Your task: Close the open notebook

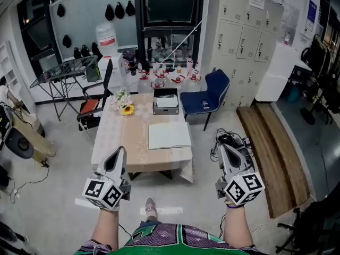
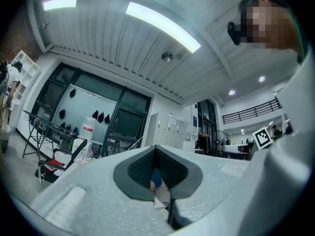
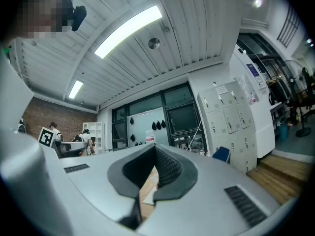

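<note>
Hovering short of the near edge of the worktop (image 1: 112, 142), left tongs (image 1: 120, 151) and right tongs (image 1: 223, 148) both pinched shut, empty; notebook (image 1: 169, 135) by its near right corner, open or closed unclear

The surface (image 1: 119, 142), under a beige cloth (image 1: 183, 166), stands ahead of and between the left tongs (image 1: 120, 151) and right tongs (image 1: 223, 147). Nearest them lies a notebook (image 1: 169, 135). Beyond it are a box (image 1: 166, 101) and, toward the left-tongs side, flowers (image 1: 123, 107).

Blue chair (image 1: 218, 82) beside table (image 1: 127, 138), sunflower (image 1: 126, 109), perhaps a storage box (image 1: 165, 111), grey lockers (image 1: 241, 36)
</note>
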`<state>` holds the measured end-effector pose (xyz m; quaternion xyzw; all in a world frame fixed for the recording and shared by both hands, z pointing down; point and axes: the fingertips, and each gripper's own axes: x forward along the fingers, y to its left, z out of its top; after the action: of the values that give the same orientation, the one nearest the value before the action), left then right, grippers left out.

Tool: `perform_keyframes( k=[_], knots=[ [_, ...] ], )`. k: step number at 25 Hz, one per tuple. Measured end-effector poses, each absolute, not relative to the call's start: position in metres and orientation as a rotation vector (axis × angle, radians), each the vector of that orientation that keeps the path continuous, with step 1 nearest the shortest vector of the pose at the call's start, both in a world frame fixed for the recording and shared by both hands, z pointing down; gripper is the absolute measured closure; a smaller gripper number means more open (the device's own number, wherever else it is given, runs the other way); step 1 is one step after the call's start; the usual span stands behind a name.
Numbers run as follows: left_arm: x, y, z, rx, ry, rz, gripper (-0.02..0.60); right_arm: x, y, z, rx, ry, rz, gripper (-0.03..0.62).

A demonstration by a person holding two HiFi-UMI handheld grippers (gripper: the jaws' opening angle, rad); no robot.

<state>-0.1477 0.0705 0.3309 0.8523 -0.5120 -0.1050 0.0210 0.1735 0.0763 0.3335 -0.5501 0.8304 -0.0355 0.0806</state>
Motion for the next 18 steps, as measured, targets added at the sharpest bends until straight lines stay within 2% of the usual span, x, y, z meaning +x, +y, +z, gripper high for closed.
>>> perform_keyframes(
  k=[18],
  knots=[
    [-0.162, -0.110, 0.327, 2.704, -1.435, -0.271, 0.566, 0.145, -0.077, 0.323, -1.767, 2.375, -0.124, 0.595]
  ],
)
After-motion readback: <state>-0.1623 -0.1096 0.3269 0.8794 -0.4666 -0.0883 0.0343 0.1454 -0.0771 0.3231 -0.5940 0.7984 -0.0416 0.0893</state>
